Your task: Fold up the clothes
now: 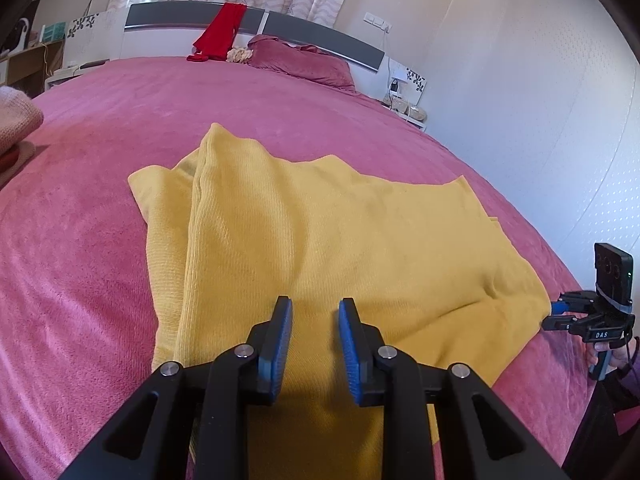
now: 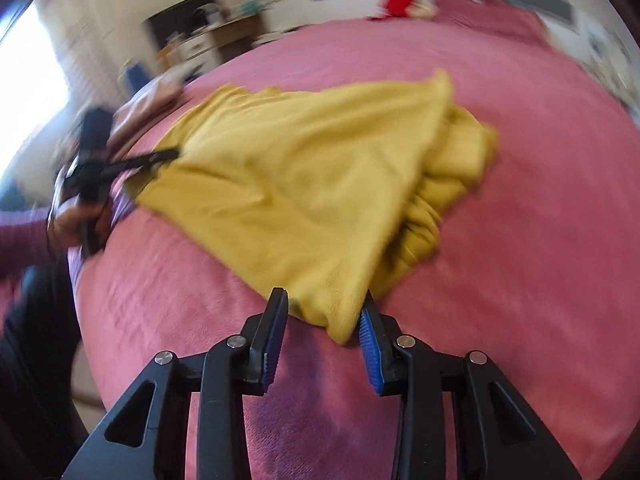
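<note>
A yellow knit garment lies partly folded on the pink bedspread, with a doubled layer along its left side. My left gripper hovers open over the garment's near edge, nothing between its blue pads. In the right wrist view, which is blurred, the same garment spreads away from me. My right gripper is open with the garment's near corner lying between its fingers. The right gripper also shows at the cloth's right corner, held by a hand. The left gripper sits at the garment's far left edge.
A red garment hangs over the headboard beside a pink pillow. Folded pink knitwear rests at the bed's left edge. A nightstand and a white wall stand on the right. A desk stands beyond the bed.
</note>
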